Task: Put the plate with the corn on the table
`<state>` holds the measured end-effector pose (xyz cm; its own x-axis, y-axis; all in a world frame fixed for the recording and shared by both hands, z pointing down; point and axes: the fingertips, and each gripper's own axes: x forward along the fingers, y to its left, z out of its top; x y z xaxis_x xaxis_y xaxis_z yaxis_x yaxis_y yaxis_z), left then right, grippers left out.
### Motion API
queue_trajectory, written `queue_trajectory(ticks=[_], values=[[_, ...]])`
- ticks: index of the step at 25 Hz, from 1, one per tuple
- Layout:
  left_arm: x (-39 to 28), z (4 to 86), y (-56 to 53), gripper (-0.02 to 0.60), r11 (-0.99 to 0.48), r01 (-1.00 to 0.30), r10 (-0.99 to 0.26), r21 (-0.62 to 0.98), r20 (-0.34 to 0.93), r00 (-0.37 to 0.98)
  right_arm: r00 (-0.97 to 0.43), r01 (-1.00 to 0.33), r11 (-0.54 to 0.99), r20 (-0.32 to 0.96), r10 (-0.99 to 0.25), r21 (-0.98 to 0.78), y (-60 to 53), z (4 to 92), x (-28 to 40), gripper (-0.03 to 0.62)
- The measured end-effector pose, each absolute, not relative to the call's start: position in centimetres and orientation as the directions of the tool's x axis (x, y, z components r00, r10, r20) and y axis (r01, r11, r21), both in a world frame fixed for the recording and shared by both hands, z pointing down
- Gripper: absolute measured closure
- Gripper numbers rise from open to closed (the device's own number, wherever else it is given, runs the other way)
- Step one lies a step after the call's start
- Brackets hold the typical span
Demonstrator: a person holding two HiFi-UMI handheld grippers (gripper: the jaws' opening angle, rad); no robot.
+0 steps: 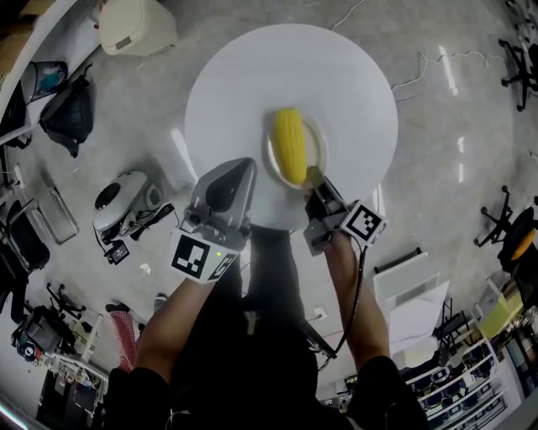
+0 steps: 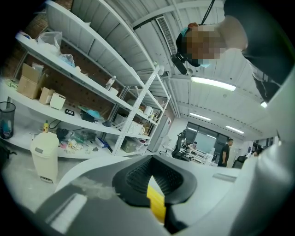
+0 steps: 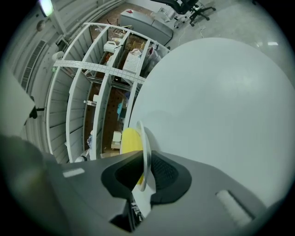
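A yellow corn cob [image 1: 289, 144] lies on a small white plate [image 1: 317, 137] on the near half of the round white table [image 1: 252, 76]. My right gripper [image 1: 315, 178] is at the plate's near rim. In the right gripper view the plate [image 3: 144, 133] stands edge-on between the jaws of the right gripper [image 3: 146, 154], which are shut on its rim, with the corn [image 3: 130, 138] just behind. My left gripper [image 1: 239, 164] hovers at the table's near left edge, away from the plate. The left gripper [image 2: 150, 176] is shut with nothing in it and faces the shelves.
On the floor to the left are a cream bin [image 1: 134, 25], a black bag [image 1: 71, 109] and a white-and-black appliance [image 1: 126, 197]. Office chairs [image 1: 504, 227] stand at the right. White shelving [image 2: 92, 92] with boxes lines the wall; a person [image 2: 227, 150] stands far off.
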<state>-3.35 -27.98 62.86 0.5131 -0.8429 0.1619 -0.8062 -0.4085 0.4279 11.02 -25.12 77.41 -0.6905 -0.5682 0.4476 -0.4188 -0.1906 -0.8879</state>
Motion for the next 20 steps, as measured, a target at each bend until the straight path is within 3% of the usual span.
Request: queue_trajectory(ticks=[3, 8, 15, 20], values=[[-3.1, 63.0, -27.8, 0.58, -0.415, -0.803, -0.839, 0.428, 0.162, 0.52, -0.673, -0.438, -0.201, 0.468, -0.572, -0.876, -25.2, 77.9, 11.4, 0.536], [-3.3, 63.4, -27.5, 0.58, -0.416, -0.803, -0.834, 0.426, 0.173, 0.524, -0.603, -0.487, -0.344, 0.594, -0.533, -0.803, -23.2, 79.8, 12.9, 0.536], [-3.6, 63.7, -27.3, 0.58, -0.407, -0.807, -0.838, 0.427, 0.177, 0.516, -0.574, -0.514, -0.36, 0.624, -0.53, -0.779, -23.0, 79.8, 13.1, 0.498], [-3.5, 63.6, -27.1, 0.58, -0.408, -0.807, -0.836, 0.427, 0.181, 0.518, -0.61, -0.494, -0.269, 0.55, -0.57, -0.827, -24.5, 78.2, 11.7, 0.465]])
